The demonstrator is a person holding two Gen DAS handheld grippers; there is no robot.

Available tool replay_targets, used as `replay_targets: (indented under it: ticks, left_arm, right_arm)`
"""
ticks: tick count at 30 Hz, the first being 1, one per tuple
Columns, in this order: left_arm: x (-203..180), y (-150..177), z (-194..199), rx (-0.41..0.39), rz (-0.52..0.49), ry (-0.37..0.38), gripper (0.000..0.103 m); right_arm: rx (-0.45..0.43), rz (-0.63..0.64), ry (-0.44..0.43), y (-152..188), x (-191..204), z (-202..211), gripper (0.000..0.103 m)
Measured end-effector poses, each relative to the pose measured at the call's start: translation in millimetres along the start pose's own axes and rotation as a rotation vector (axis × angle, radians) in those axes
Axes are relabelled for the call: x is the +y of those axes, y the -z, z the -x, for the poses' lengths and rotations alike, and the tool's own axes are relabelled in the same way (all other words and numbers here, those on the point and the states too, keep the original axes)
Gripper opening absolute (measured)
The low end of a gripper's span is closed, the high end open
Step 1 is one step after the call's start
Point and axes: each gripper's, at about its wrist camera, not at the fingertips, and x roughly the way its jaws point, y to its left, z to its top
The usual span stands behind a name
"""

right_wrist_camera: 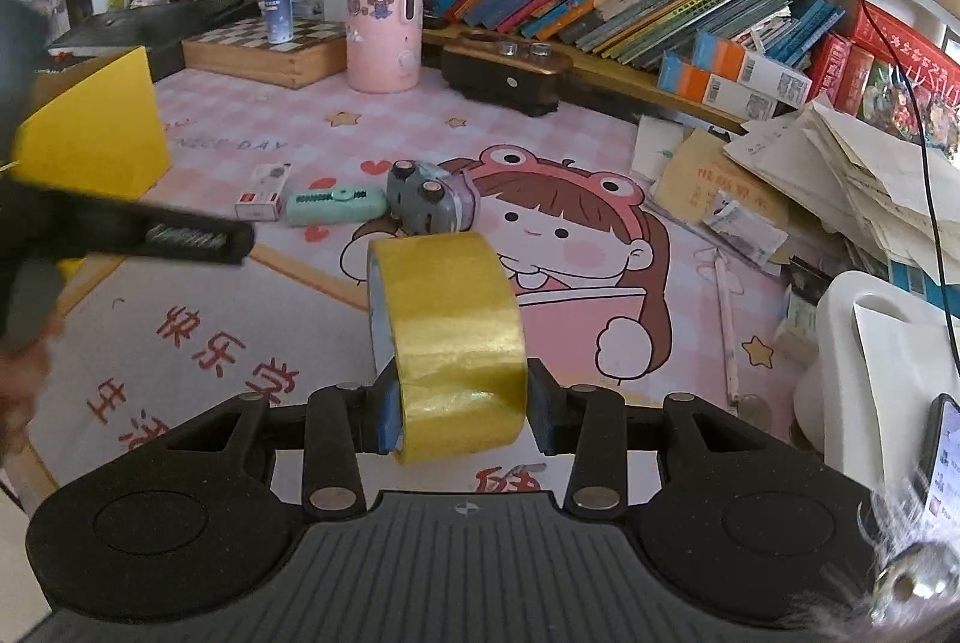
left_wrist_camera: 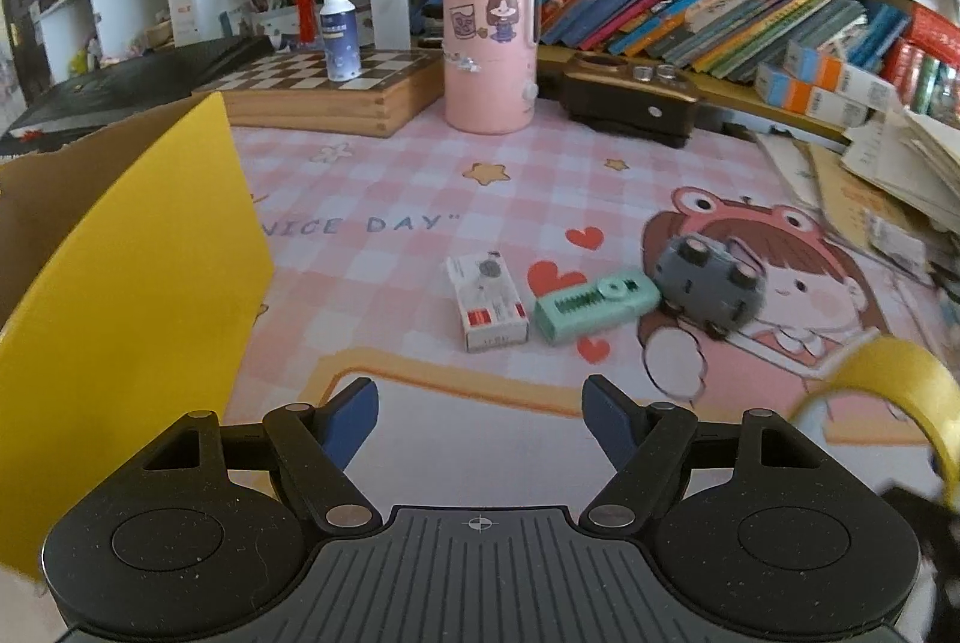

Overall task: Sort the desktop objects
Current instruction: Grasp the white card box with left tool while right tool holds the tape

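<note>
right tool (right_wrist_camera: 461, 412) tilted down grips yellow tape roll (right_wrist_camera: 450, 337); left tool (left_wrist_camera: 480, 418) open, empty

Desk surface: a pink checked mat (left_wrist_camera: 420, 175) printed with a cartoon girl. Lying on it, in 1 row, are a small white box (left_wrist_camera: 487, 304), a mint-green case (left_wrist_camera: 594, 305) and a grey toy car (left_wrist_camera: 708, 286); a pink canister (left_wrist_camera: 489, 42) stands behind.
</note>
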Motion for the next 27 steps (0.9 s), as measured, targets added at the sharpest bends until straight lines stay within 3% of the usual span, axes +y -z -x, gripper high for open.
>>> replay_targets:
  ticks: [5,14,27]
  left_arm:
    - [-1,-9,-20,-0.002,0.006,-0.033,0.053]
    - [-4,-20,-48,0.016,0.036,-0.034,0.042]
    - [-8,-34,-63,0.004,0.058,-0.069,0.048]
  right_arm:
    - [-0.005,0.007,-0.011,0,-2,0,0.037]
    - [-0.013,0.028,-0.026,-2,-4,-3,0.037]
    - [-0.010,0.036,-0.032,-4,-5,-5,0.037]
